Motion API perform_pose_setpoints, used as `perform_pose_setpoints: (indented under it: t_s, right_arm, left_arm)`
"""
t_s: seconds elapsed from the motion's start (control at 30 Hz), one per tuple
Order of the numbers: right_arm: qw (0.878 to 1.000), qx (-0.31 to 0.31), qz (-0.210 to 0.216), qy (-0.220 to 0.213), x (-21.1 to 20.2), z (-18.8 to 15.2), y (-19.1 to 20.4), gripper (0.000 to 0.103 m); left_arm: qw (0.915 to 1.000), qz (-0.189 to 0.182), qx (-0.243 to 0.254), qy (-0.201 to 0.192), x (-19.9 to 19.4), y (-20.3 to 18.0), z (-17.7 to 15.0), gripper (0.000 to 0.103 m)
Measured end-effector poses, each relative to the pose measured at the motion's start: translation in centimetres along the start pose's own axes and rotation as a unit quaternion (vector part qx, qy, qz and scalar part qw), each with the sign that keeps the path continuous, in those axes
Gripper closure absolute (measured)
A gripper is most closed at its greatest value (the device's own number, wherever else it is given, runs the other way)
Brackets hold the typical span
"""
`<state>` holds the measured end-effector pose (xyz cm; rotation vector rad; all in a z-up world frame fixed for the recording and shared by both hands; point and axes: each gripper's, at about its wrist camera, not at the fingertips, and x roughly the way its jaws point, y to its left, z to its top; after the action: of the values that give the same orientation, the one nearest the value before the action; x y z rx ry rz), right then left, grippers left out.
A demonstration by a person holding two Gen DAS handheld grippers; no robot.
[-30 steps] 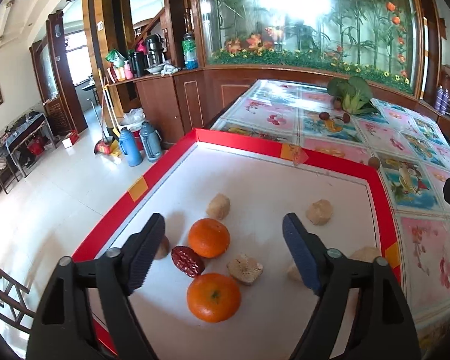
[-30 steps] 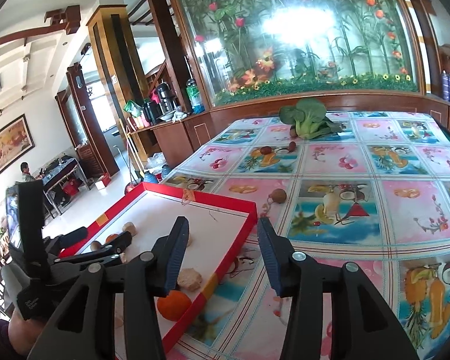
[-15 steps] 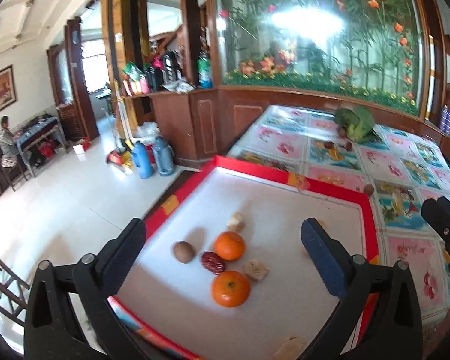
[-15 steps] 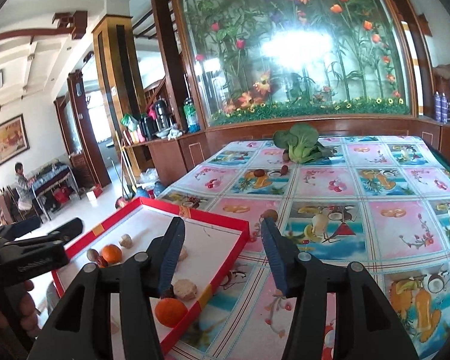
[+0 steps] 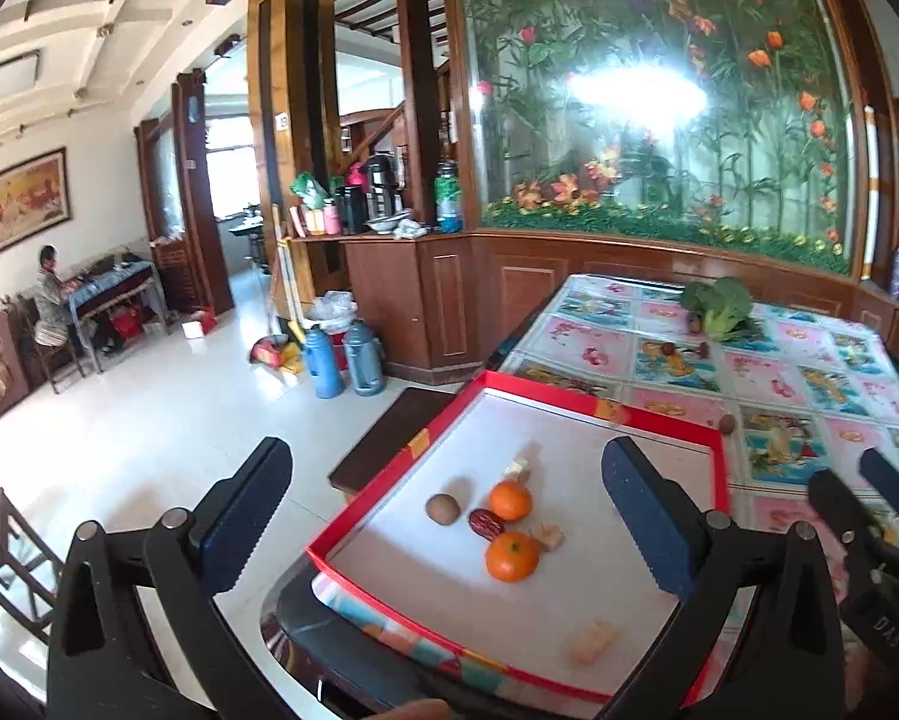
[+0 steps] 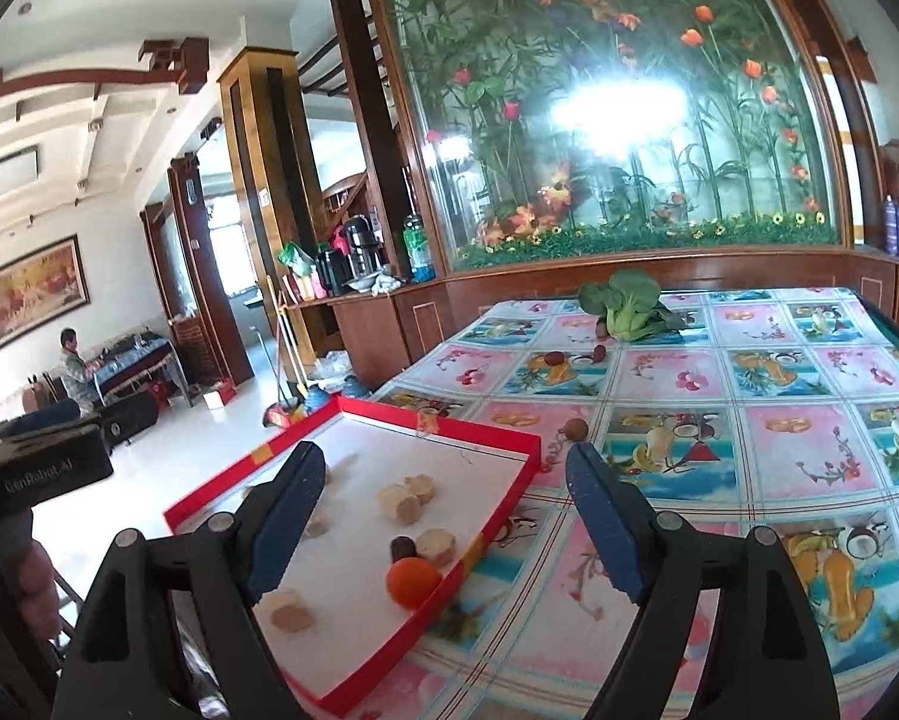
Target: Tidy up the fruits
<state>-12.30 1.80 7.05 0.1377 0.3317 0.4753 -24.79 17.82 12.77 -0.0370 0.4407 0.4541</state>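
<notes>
The left gripper [image 5: 443, 516] has lifted back from the fruit, jaws spread wide and empty; a second ago it hung close over them. Two oranges [image 5: 511, 555], a red date [image 5: 486, 523] and a brown kiwi-like fruit [image 5: 443, 507] sit clustered in the red-rimmed tray [image 5: 599, 402] on the table [image 6: 749, 450]. The right gripper [image 6: 443, 525] has just been opening, nothing between its jaws. One round fruit [image 6: 575, 429] lies outside the tray, likely next.

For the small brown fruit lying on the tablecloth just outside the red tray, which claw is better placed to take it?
Probably the right claw: it is open and empty, and the brown fruit lies just ahead of it, beyond the red tray. The left claw, also open, faces the tray's inside.
</notes>
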Motion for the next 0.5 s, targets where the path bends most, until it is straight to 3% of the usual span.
perform_pose_setpoints:
  t_s: [0.23,0.33,0.5]
  right_arm:
    - [0.999,0.001,0.006,-0.042,-3.1,0.8,0.5,0.011]
    - [0.998,-0.017,0.008,-0.055,-4.2,1.0,1.5,0.001]
    - [0.997,-0.053,0.016,-0.059,-5.4,1.1,3.6,0.001]
  left_arm:
    - [0.9997,0.008,0.016,-0.015,-2.2,-0.4,0.3,0.000]
    - [0.9998,0.004,0.009,-0.014,-3.0,-0.1,0.1,0.000]
    - [0.9999,0.001,0.011,-0.012,-3.9,-0.2,0.0,0.000]
